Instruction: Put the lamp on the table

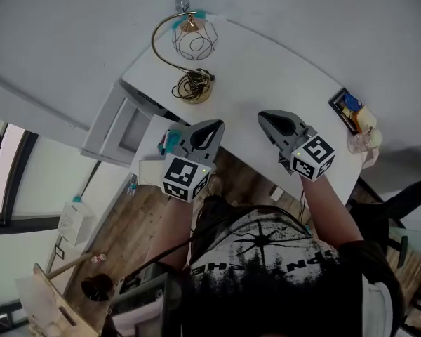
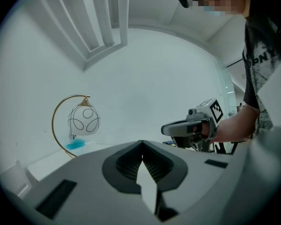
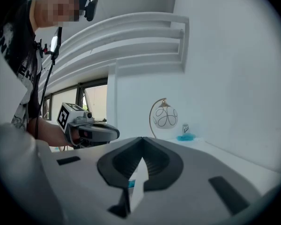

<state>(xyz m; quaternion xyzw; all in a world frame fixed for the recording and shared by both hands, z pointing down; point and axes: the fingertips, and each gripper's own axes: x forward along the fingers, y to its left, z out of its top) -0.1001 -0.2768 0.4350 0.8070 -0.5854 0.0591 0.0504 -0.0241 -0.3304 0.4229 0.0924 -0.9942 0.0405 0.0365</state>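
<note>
The lamp (image 1: 189, 48) stands upright on the white desk (image 1: 266, 76), at its far corner, with its cord coiled on the round base. The left gripper (image 1: 212, 128) and the right gripper (image 1: 266, 120) hover side by side over the desk edge opposite the lamp, well apart from it. Both point toward the lamp. Each gripper has its jaws fully closed on nothing. Judged from this layout, the placement appears complete and no grip is needed. If the lamp needs correcting, open the jaws before reaching. Grip the thin curved stem low, near the base, because the hanging globe will likely swing and tip the lamp if it is held high. Keep the stem vertical, lift only slightly, and avoid snagging the coiled cord. Release only once the base sits flat. Count: one lamp, one desk, two grippers, one open drawer (image 1: 119, 128) on the left side of the lamp, and one small teal item (image 1: 198, 14) just behind the lamp.
</note>
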